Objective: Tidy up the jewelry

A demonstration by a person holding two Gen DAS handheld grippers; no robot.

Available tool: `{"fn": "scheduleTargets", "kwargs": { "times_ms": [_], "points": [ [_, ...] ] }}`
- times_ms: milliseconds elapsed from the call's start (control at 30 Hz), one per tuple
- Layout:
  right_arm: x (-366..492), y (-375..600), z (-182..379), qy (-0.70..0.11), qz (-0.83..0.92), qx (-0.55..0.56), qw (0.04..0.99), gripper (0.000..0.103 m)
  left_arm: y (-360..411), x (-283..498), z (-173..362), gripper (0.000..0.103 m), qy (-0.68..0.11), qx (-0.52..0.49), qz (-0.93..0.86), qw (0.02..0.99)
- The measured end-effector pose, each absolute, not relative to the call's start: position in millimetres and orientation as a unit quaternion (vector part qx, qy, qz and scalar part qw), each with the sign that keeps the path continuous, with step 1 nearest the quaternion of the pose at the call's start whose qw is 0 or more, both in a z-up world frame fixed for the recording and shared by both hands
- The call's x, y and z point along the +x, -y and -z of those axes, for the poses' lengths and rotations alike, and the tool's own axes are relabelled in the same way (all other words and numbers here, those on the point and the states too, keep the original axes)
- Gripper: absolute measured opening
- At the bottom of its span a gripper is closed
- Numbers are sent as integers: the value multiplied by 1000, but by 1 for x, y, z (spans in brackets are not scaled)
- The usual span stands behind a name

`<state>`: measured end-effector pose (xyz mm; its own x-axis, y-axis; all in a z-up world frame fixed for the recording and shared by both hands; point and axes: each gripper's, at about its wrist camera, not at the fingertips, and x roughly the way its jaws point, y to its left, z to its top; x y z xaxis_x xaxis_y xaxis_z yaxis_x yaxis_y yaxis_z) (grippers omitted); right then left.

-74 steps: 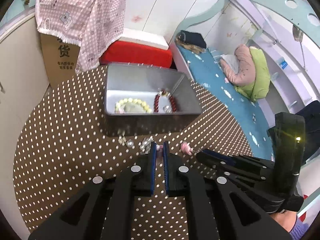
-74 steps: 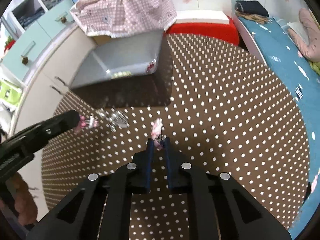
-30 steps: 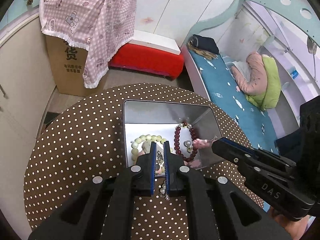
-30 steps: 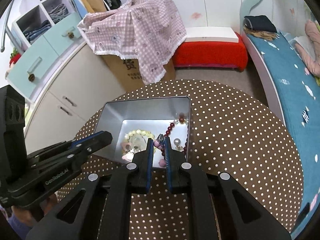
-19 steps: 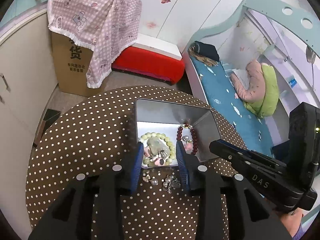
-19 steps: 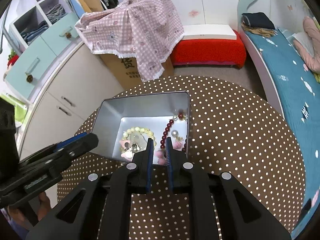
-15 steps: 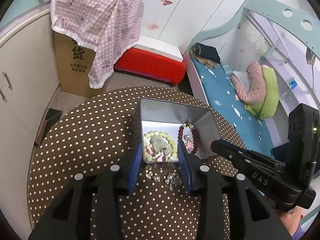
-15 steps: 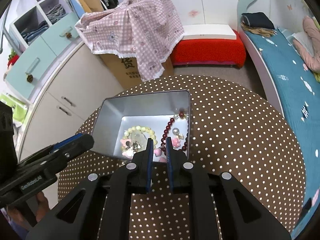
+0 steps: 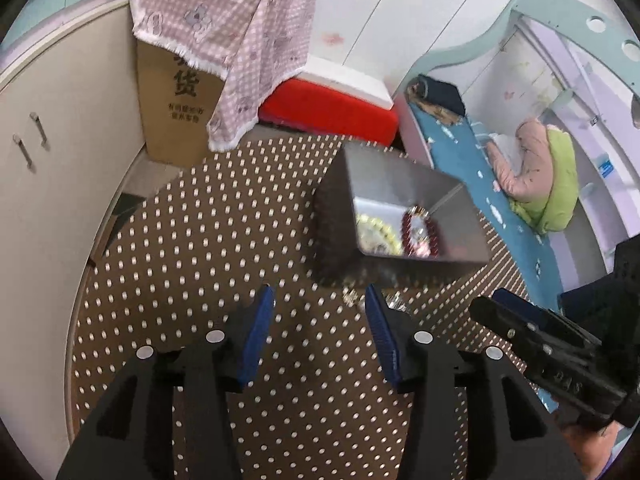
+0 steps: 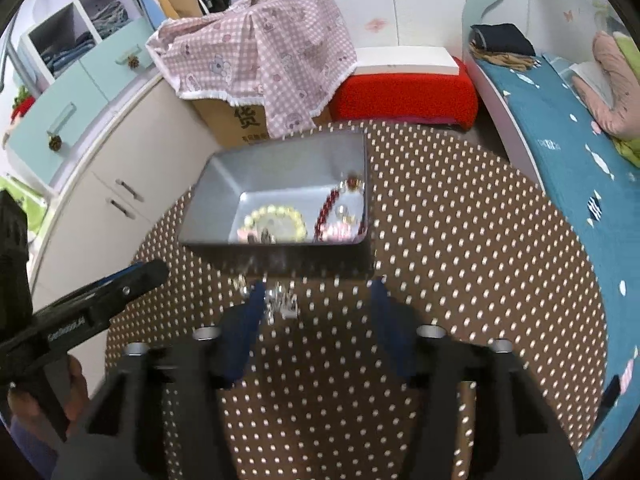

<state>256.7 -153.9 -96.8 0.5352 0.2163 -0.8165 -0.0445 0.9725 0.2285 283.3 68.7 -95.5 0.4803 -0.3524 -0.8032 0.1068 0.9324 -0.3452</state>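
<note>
Behind the round brown desk with white dots there is a cupboard, a cardboard box under a pink checked cloth, a red stool and a blue bed.

On the left side, the left hand-held gripper hangs over bare desk. Its jaws are opening and nothing is between them.

Next comes the grey metal box. A pale green bead bracelet lies inside, with a dark red bead bracelet to its right. The box keeps them together so they do not get lost.

Just in front of the box, a few small shiny pieces lie on the desk, probably next to go in.

The right hand-held gripper is above them, its jaws opening and holding nothing.
</note>
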Motion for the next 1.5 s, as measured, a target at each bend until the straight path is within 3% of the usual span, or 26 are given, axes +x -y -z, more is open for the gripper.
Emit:
{"fn": "scheduleTargets", "kwargs": {
  "times_ms": [333, 633, 900, 967, 1033, 1133, 1500],
  "points": [
    [272, 123, 140, -509, -90, 82, 852, 57, -69, 280, 115, 46, -512, -119, 131, 841],
    [286, 109, 142, -499, -84, 47, 861, 56, -70, 284, 123, 46, -517, -117, 132, 838],
    [287, 108, 141, -495, -72, -4, 866, 29, -55, 287, 123, 46, -517, -107, 143, 837],
    [287, 111, 141, -494, -84, -3, 866, 18, -51, 288, 124, 46, -518, -104, 144, 836],
    [287, 113, 141, -493, -91, 0, 865, 17, -46, 287, 125, 46, -519, -102, 147, 836],
    [283, 127, 138, -494, -94, 32, 864, 7, -40, 288, 127, 46, -520, -99, 152, 834],
    [263, 159, 129, -487, -90, 73, 866, 7, -15, 296, 132, 46, -514, -78, 161, 839]
  ]
}}
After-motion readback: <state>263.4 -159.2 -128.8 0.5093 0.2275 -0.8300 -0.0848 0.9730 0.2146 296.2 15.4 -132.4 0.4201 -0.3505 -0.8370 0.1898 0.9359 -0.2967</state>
